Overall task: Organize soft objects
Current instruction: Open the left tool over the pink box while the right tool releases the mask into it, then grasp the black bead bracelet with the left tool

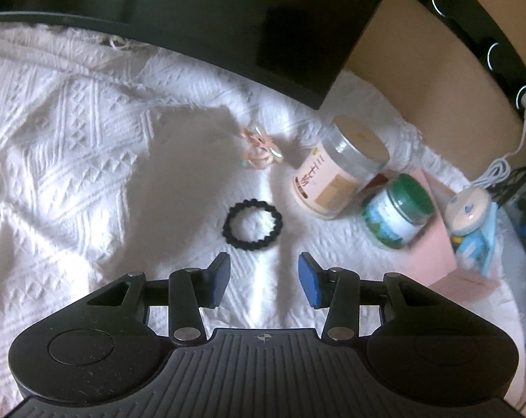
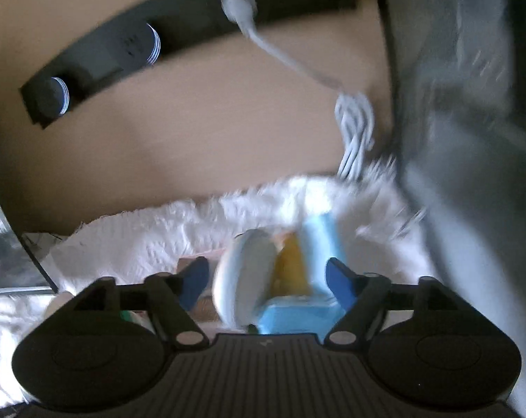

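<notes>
**Sorting barely begun, hair ties still loose on the cloth**

Nearest us, our left gripper (image 1: 263, 278) hangs with its jaws partly apart and nothing between them. Just beyond it the black scrunchie (image 1: 252, 222) lies flat on the white textured cloth (image 1: 71, 132), a closed bumpy ring. Farther on sits a peach hair tie (image 1: 259, 149), crumpled, then two jars tipped together. We judge neither tie gathered yet. Our right gripper (image 2: 266, 285) has its jaws spread wide around a blue-and-white soft pouch (image 2: 283, 278); blur hides whether the pads press it.
</notes>
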A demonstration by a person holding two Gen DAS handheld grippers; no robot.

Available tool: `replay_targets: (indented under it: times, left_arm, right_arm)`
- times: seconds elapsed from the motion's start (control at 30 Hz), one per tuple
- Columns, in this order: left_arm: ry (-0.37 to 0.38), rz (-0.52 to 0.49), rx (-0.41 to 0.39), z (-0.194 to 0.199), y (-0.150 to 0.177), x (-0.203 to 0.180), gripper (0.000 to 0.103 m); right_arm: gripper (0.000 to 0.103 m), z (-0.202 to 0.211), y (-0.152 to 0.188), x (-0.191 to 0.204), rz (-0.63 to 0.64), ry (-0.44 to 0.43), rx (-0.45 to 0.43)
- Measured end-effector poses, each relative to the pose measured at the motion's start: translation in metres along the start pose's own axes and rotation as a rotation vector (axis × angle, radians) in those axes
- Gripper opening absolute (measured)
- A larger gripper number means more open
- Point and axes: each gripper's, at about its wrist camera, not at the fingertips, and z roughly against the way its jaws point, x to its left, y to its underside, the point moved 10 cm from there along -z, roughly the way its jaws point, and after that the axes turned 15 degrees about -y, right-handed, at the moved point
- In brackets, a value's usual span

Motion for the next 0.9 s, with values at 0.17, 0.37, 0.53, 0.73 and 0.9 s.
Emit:
replay_targets:
  times: [0.17,0.37,0.53,0.73,0.9]
  left_arm:
    - [-0.023,-0.027,-0.008,-0.009,-0.002,0.002,0.047]
    - [-0.004,-0.060,-0.034,-0.021,-0.016,-0.013,0.047]
    - [-0.044,-0.180,-0.011,-0.047,-0.018,-0.035,0.047]
    - [-0.098,-0.297,-0.009,-0.075,-0.010,-0.048,0.048]
    - [-0.108,-0.322,-0.016,-0.081,-0.009,-0.051,0.048]
  right_arm:
    - [0.078,0.013,0.043,0.018,0.152,0.018,0.092]
    - [0.078,0.003,0.111,0.060,0.287,-0.039,0.234]
    - [0.078,-0.008,0.141,0.081,0.332,-0.078,0.303]
    - [0.079,-0.016,0.176,0.091,0.354,-0.104,0.382]
    - [0.079,-0.028,0.204,0.087,0.293,-0.105,0.458]
